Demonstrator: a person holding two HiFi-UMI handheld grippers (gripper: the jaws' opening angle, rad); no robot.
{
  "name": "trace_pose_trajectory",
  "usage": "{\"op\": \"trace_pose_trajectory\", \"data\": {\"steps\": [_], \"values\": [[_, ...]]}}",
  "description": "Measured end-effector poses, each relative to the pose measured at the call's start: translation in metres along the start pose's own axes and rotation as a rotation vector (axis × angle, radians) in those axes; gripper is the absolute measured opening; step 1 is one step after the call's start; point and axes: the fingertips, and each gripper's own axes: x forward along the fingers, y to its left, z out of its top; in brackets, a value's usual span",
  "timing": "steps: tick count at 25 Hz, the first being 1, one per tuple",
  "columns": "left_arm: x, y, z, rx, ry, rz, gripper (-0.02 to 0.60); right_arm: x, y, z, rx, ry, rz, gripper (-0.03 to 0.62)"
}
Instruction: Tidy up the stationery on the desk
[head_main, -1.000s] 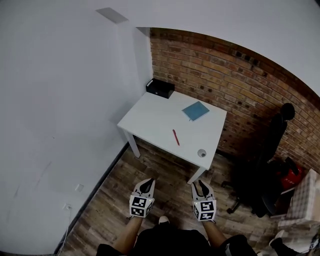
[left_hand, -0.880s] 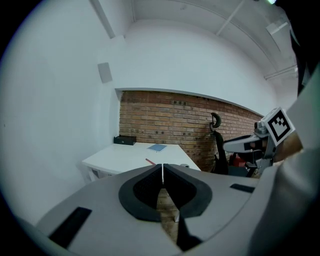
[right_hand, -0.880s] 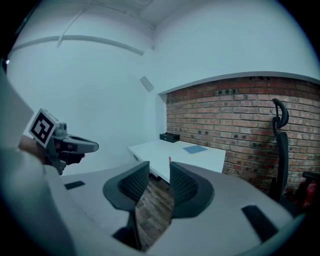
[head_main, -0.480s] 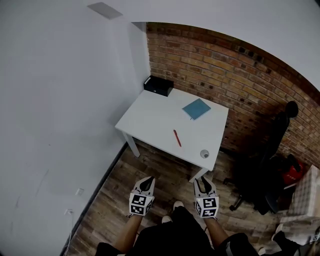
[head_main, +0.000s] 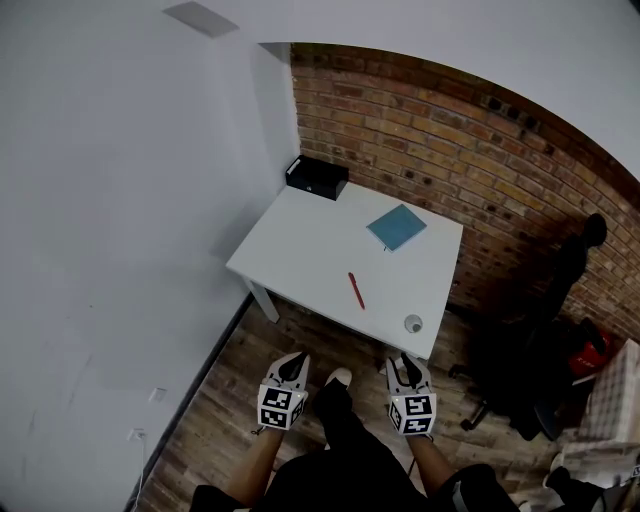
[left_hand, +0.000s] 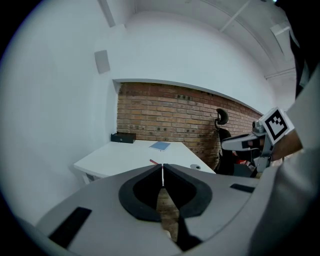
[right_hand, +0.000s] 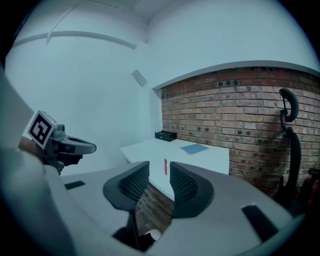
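White desk (head_main: 300, 240) sits mid-frame against a brick wall (head_main: 450, 130), bearing, left to right, a black box (head_main: 315, 178), a red pen (head_main: 355, 290), a blue notebook (head_main: 396, 227) and a small round thing (head_main: 413, 323). Below it the left gripper (head_main: 293, 362) has its jaws pressed together on nothing, while the right gripper (head_main: 405, 368) has them apart and empty. The pen lies up-frame between both, long axis nearly top to bottom, seemingly a shade nearer the right gripper, whose gap frames it.

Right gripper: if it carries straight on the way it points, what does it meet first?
The right gripper, fingers apart, lines up with the white desk's near edge, red pen just beyond. Likely the desk edge first, though depth is unclear.
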Motion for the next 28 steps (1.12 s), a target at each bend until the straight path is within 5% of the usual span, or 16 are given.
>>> {"op": "trace_pose_trajectory", "data": {"steps": [28], "values": [[0.248, 0.131, 0.116, 0.115, 0.091, -0.19, 0.02, 0.268, -0.122, 0.092, 0.201, 0.005, -0.165, 0.124]]}}
